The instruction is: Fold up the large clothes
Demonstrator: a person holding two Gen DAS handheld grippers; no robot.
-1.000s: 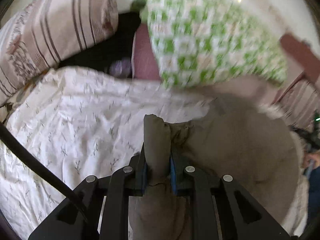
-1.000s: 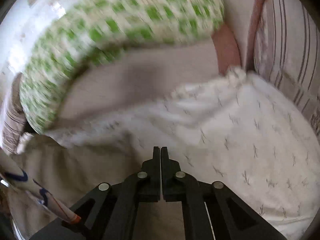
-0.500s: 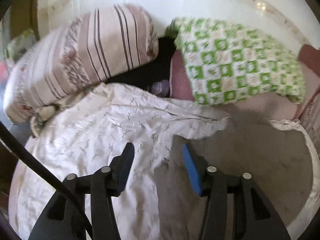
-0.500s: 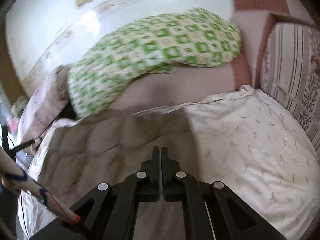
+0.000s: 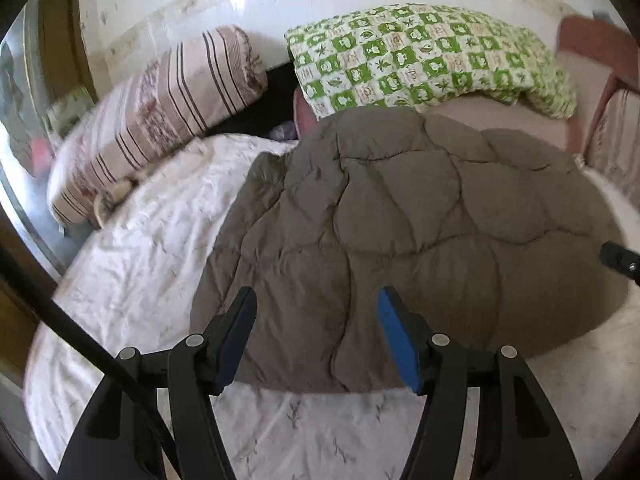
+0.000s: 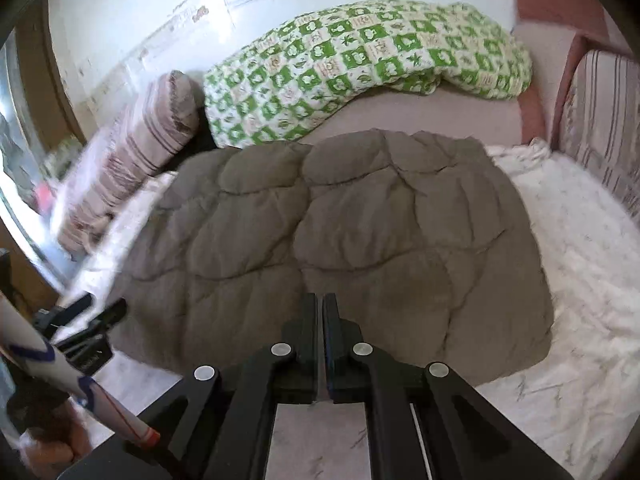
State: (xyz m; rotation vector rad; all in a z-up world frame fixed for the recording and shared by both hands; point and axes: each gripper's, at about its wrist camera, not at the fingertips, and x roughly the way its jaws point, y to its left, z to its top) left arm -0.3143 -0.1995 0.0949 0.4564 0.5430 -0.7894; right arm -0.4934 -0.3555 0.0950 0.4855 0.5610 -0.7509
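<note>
Already the quilt lies on the bed as a thick brown rectangle, seemingly folded at least once, with the green blanket behind it. Left claw hangs over its near edge, spread wide and empty. Right claw is pressed closed, gripping nothing. Probably 1 or 2 folds remain.

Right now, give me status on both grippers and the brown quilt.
Left gripper open, empty, above the brown quilt near edge. Right gripper shut, holding nothing. Quilt folded flat on the white sheet. Green checkered blanket behind, apart.
</note>
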